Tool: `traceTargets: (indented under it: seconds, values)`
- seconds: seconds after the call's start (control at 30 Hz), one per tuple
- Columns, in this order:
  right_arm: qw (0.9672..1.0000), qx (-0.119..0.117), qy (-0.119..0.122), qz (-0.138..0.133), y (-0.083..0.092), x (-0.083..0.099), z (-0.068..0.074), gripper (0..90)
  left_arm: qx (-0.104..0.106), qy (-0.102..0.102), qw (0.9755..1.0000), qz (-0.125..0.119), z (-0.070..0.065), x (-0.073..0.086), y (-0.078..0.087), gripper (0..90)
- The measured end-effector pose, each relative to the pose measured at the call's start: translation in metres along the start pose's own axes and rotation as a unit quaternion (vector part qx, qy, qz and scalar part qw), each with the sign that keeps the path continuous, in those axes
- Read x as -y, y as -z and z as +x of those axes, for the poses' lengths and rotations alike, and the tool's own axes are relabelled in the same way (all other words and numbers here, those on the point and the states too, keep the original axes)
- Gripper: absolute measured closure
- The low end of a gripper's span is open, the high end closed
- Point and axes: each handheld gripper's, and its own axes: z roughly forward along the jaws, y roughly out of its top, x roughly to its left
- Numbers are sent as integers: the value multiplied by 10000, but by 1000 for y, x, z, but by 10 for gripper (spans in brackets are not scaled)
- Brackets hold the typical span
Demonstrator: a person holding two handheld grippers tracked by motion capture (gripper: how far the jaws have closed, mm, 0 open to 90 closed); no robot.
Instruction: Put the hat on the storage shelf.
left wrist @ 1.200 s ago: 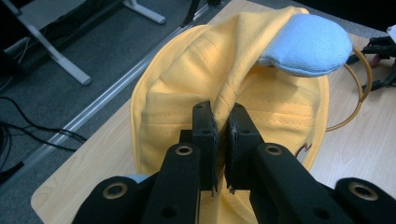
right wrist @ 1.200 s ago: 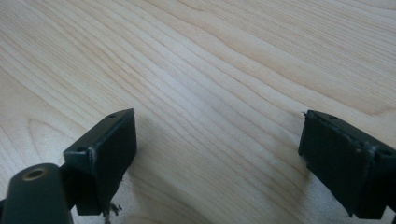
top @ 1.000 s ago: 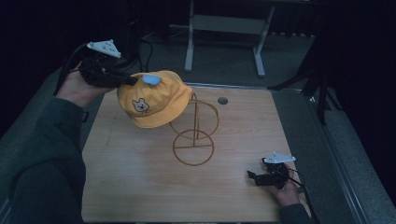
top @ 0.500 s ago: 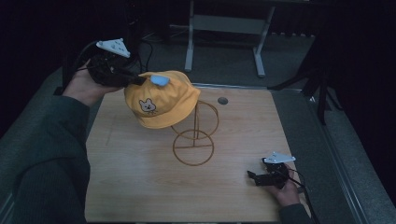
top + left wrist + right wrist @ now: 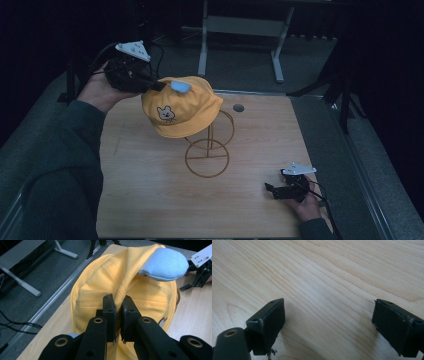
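High view: a wooden table [image 5: 150, 200] with a gold wire stand [image 5: 207, 150] near its centre, a round ring base flat on the wood and an upright loop rising behind it. A yellow cap [image 5: 180, 107] with a small bear face on its front hangs over the top of the stand, tilted toward the left; whether it rests on the wire or is lifted clear of it cannot be told. A pale blue ear [image 5: 181, 87] sticks up from the crown. The left gripper [image 5: 150, 85], held in the person's left hand [image 5: 100, 92] above the table's far left corner, has its jaws pressed together on a pinched ridge of the cap's fabric; the left gripper view shows the yellow cloth folded up between the two black pads [image 5: 110, 312], with the blue ear just beyond. The right gripper [image 5: 272, 190] rests low at the near right of the table, well apart from the stand, its jaws spread wide with bare wood grain between them in the right gripper view. A small dark round hole [image 5: 238, 107] sits near the table's far edge.
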Motion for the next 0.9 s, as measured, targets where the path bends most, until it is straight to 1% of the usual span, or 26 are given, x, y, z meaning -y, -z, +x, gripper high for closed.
traceTargets:
  seconds: [0.03, 0.4, 0.63, 0.67, 0.8, 0.9]
  values:
    - [10000, 1, 2, 2, 0, 0, 0, 112, 10, -34, 10000, 18, -1, -2, -3, 840]
    - [10000, -4, 0, 1, 0, 0, 0, 112, 42, -92, 9999, 12, -5, -9, -10, 839]
    - [10000, 1, 14, 11, 0, 0, 0, 112, 128, -115, 9999, -1, -9, -15, -18, 835]
    - [10000, 2, 18, 5, 0, 0, 0, 112, 175, -159, 9997, -6, -11, -19, -22, 835]
    - [10000, 4, 22, 8, 0, 0, 0, 112, 220, -189, 9996, 4, -14, -24, -27, 833]
    - [10000, 3, 18, 7, 0, 0, 0, 112, 272, -235, 9994, 20, -18, -29, -34, 832]
